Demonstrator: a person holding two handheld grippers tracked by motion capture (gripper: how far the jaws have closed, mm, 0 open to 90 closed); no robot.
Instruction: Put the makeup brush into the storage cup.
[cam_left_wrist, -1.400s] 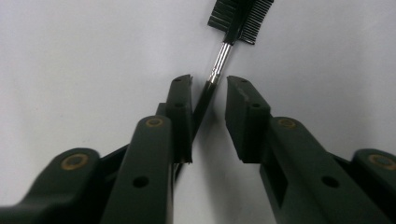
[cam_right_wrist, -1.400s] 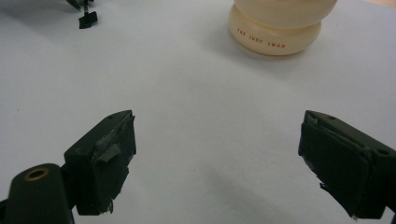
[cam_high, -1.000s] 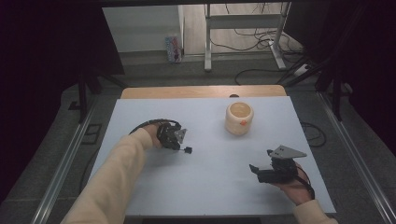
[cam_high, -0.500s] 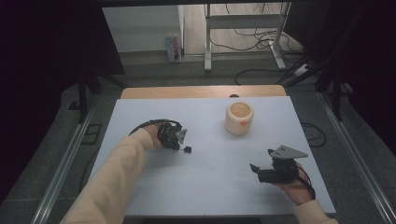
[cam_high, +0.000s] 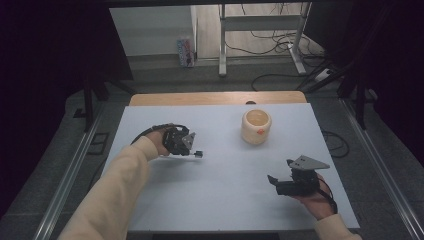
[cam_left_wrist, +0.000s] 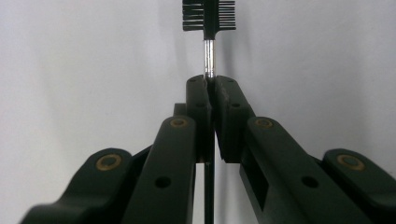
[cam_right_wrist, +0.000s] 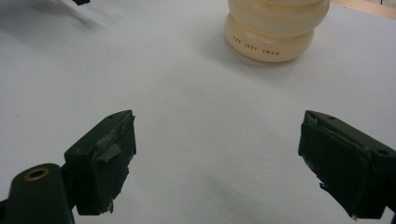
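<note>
My left gripper (cam_high: 190, 149) hovers over the left middle of the white table (cam_high: 225, 200), shut on a small black comb-and-brush tool (cam_high: 198, 154). In the left gripper view the pads (cam_left_wrist: 200, 95) pinch its thin handle. The silver ferrule and toothed head (cam_left_wrist: 208, 15) stick out beyond the tips. My right gripper (cam_high: 275, 183) rests near the front right of the table, open, with bare table between its fingers (cam_right_wrist: 105, 161). A cream, ribbed pot (cam_high: 256, 126) stands upright at the back right, and it sits ahead of the right gripper (cam_right_wrist: 217, 140) as the pot (cam_right_wrist: 275, 30).
A wooden strip (cam_high: 215, 98) runs along the table's far edge. Behind it is a floor with cables (cam_high: 280, 75) and a metal stand (cam_high: 260, 22). Metal rails (cam_high: 70, 170) flank the table on both sides.
My left gripper has risen a little with the comb-and-brush tool still pinched in it. The right gripper and the pot have not moved.
</note>
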